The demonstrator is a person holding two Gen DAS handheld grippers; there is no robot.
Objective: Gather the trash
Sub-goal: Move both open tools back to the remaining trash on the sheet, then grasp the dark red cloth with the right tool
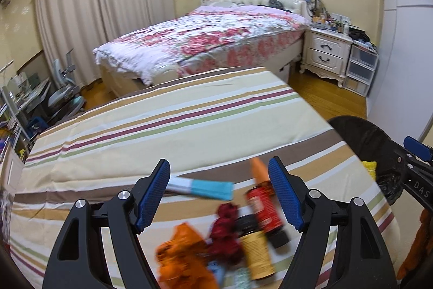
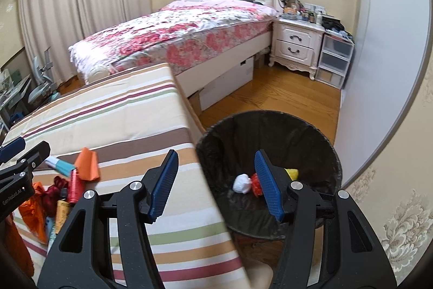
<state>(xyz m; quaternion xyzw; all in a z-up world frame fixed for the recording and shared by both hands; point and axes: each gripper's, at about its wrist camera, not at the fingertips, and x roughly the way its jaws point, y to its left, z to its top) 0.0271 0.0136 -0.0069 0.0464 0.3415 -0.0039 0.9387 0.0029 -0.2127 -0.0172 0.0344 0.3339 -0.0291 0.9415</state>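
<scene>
A heap of trash lies on the striped table cloth (image 1: 162, 126): a teal and white tube (image 1: 201, 187), a red bottle (image 1: 266, 213), a yellow-labelled bottle (image 1: 257, 253), dark red crumpled stuff (image 1: 226, 229), orange wrapping (image 1: 184, 262). My left gripper (image 1: 219, 197) is open and empty above the heap. My right gripper (image 2: 216, 188) is open and empty over the table's right edge and the black-lined bin (image 2: 270, 142). The bin holds a white wad (image 2: 242, 183), a red piece (image 2: 255, 184) and a yellow piece (image 2: 292, 172). The heap also shows in the right wrist view (image 2: 67, 186).
A bed with a floral cover (image 2: 176, 37) stands behind the table. A white nightstand (image 2: 295, 45) and plastic drawers (image 2: 334, 58) stand at the back right. Wooden floor (image 2: 284, 99) lies around the bin. A desk and chair (image 1: 54, 96) are at the left.
</scene>
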